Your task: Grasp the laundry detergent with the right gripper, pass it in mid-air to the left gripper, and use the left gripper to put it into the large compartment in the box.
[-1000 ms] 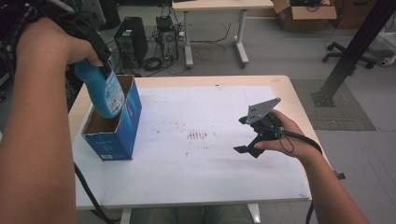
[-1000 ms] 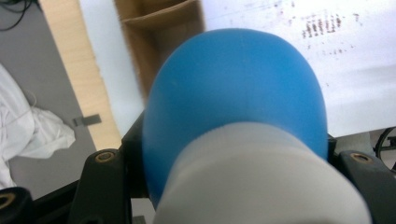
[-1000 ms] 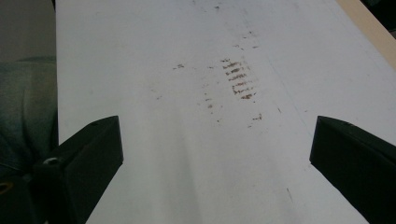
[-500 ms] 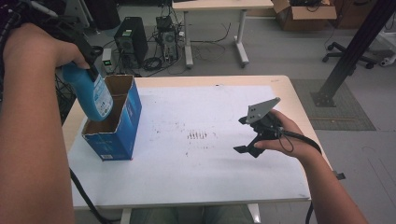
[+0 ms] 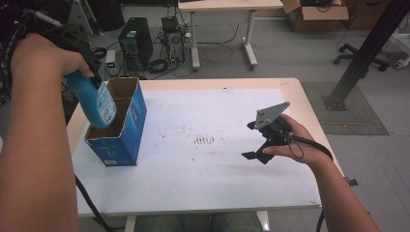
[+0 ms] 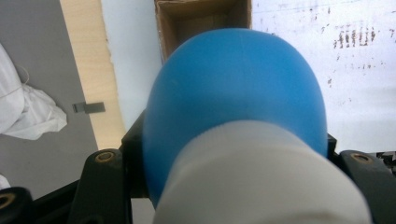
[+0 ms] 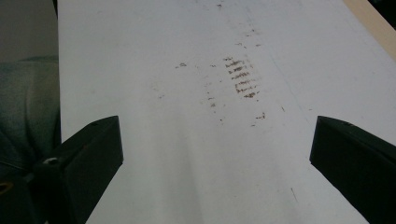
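The counter (image 5: 203, 193) in front of you carries a white sheet, marked with a few brown smudges, and one open blue cardboard box (image 5: 118, 140) standing upright near its left edge. Your left gripper (image 5: 80, 53) is clamped on a blue bottle (image 5: 96, 101) with a white cap, its fingers closed around the body just below the cap, as the left gripper view shows with the bottle's (image 6: 233, 88) round shoulder bulging between them. The bottle's long axis runs steeply downward, tilted a little toward the box, and its base is already at the box's open mouth, dipping just past the rim. The brown interior of the box (image 6: 203, 18) lies straight ahead along that axis, so the coming move looks like a plain lowering. Your right gripper (image 5: 263, 140) rests on the sheet well apart from the box, fingers (image 7: 88, 158) spread wide and holding nothing; the left hand is plainly the nearer one.
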Demonstrator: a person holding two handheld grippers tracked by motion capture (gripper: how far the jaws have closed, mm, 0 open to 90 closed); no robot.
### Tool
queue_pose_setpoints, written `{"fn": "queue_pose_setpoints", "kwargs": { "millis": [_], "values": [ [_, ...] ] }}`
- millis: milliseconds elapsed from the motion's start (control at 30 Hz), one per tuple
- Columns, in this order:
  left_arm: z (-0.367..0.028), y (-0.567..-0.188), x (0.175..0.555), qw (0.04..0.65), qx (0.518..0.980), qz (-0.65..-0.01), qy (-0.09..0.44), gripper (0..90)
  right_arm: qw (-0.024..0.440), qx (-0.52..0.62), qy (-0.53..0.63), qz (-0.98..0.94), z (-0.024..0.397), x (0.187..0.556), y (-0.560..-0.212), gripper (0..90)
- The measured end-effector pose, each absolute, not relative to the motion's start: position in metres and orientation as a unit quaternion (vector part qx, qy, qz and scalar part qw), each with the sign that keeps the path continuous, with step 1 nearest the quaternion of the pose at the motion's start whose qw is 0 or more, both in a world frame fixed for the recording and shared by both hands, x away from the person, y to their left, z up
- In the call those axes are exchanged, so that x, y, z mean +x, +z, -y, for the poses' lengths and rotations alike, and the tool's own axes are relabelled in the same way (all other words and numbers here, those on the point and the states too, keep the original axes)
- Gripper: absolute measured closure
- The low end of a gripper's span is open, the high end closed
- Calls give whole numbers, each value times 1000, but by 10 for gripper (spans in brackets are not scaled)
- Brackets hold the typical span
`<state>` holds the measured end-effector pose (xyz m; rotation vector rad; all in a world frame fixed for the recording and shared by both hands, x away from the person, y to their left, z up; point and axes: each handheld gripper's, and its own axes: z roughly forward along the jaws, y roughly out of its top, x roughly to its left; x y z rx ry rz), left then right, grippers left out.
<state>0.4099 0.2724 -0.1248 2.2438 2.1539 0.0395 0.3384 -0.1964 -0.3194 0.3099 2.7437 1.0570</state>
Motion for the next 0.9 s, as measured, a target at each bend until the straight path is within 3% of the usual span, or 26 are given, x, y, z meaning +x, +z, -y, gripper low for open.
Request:
{"fn": "queue_pose_setpoints", "kwargs": {
  "millis": [900],
  "values": [
    [-277, -185, 431, 0, 725, -689, -1, 393, 85, 105, 349, -927, 196, 341, -323, 29]
  ]
}}
